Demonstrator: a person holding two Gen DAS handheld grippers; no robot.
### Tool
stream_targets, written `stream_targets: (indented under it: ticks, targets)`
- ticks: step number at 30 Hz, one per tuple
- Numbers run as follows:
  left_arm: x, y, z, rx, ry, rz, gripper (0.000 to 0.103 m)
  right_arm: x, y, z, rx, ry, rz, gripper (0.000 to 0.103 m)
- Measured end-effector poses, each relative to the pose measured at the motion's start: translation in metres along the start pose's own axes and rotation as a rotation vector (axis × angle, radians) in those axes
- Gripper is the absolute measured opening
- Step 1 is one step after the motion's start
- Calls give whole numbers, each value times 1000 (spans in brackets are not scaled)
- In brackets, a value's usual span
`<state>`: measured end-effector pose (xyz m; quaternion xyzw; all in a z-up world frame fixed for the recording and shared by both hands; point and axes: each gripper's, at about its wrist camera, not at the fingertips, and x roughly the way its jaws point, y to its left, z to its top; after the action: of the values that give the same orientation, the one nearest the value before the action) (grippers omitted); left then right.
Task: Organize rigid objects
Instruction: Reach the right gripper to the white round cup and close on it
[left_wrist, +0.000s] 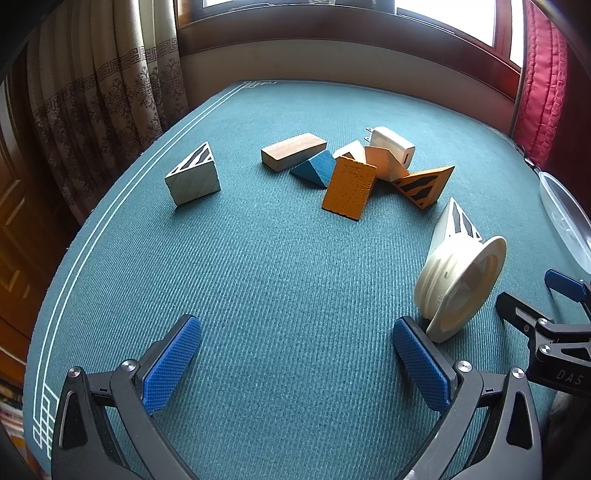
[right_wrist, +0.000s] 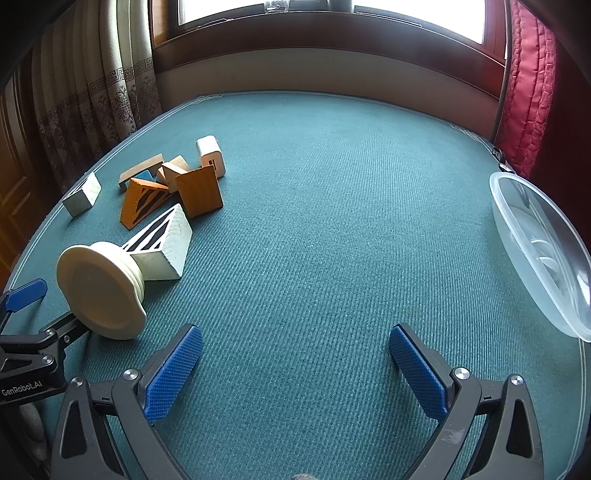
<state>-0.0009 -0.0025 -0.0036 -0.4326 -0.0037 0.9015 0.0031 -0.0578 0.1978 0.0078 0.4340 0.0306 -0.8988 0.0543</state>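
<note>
Noting the cream spool (left_wrist: 458, 284) on the green worktop (left_wrist: 277, 258), just right of our left hand-held gripper (left_wrist: 295, 365), axis tilted, leaning toward a striped wedge (left_wrist: 456, 221). Left is nearer; right hand-held gripper (right_wrist: 295, 369) sits farther. Both are spread, holding nothing.

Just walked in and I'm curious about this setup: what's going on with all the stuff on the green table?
A person holds two hand-held grippers over a green table, sorting loose objects. Both the left gripper and the right gripper are open and hold nothing. A heap of wooden blocks, a white charger and a cream spool lie scattered; one striped block sits apart. The clear plastic container at the right edge appears empty, so nothing seems sorted yet.
</note>
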Motion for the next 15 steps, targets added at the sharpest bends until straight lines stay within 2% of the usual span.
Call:
stream_targets:
  ticks: [4, 15]
  targets:
    - [-8, 1, -3, 0, -7, -25, 103, -2, 0, 0, -9, 5, 5, 103]
    - [-14, 18, -3, -79, -20, -58, 103, -5, 1, -3, -37, 34, 24, 103]
